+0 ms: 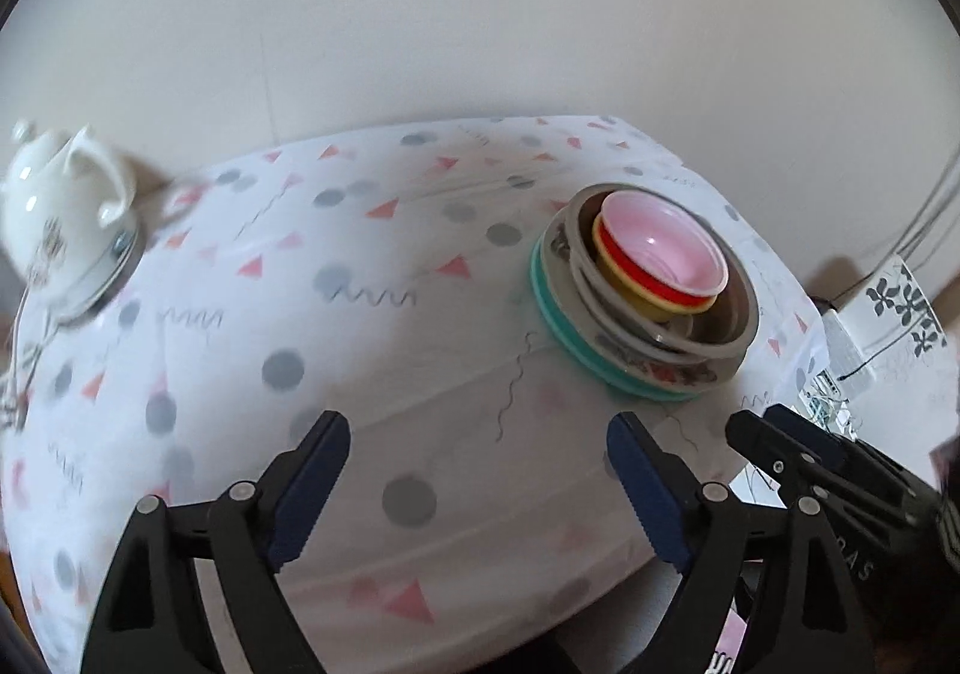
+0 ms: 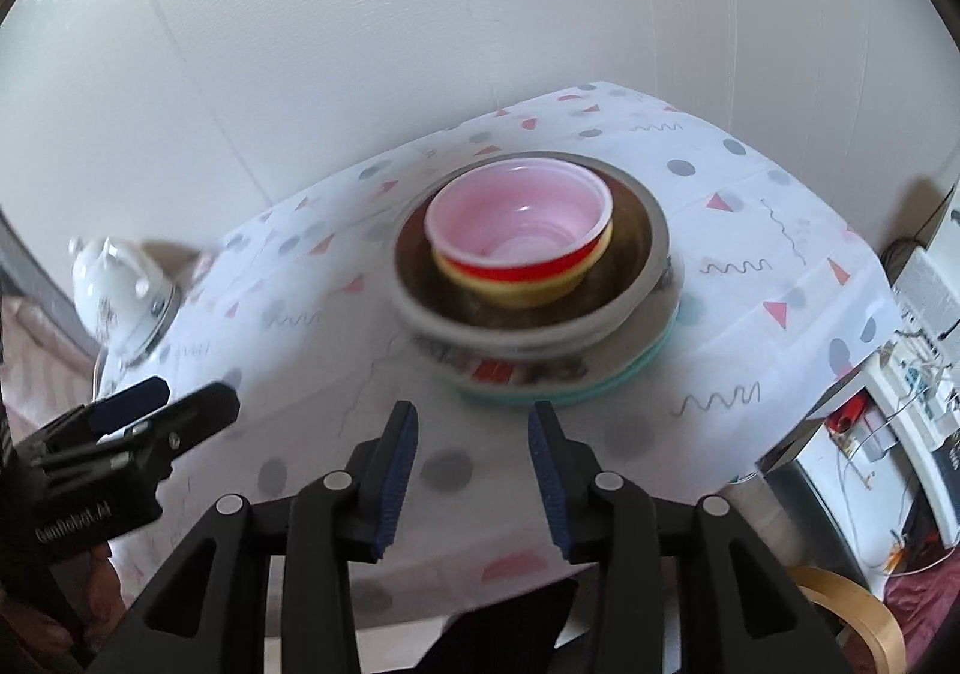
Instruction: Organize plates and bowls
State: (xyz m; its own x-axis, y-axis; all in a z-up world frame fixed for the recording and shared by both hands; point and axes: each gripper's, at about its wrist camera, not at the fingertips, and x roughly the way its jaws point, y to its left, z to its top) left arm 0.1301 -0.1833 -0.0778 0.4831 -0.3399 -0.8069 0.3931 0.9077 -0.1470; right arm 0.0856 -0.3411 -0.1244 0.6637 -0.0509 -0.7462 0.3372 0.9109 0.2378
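Now both grippers are hanging empty over the white cloth-covered table (image 2: 750, 230) patterned with grey dots and pink triangles.
A nested stack, pink-lined red plastic bowl (image 2: 519, 227) in a yellow bowl (image 2: 528, 293), grey bowl (image 2: 645, 230), patterned plate (image 2: 498, 368), teal plate (image 2: 600, 389), is sitting at twelve o'clock of the narrowly parted right gripper (image 2: 473, 422) and one o'clock of the wide-spread left gripper (image 1: 478, 437); a white ceramic teapot (image 1: 57, 212) is standing at ten.

left gripper (image 1: 478, 437) fingers (image 1: 321, 458) wide, right gripper (image 2: 473, 437) narrower, empty
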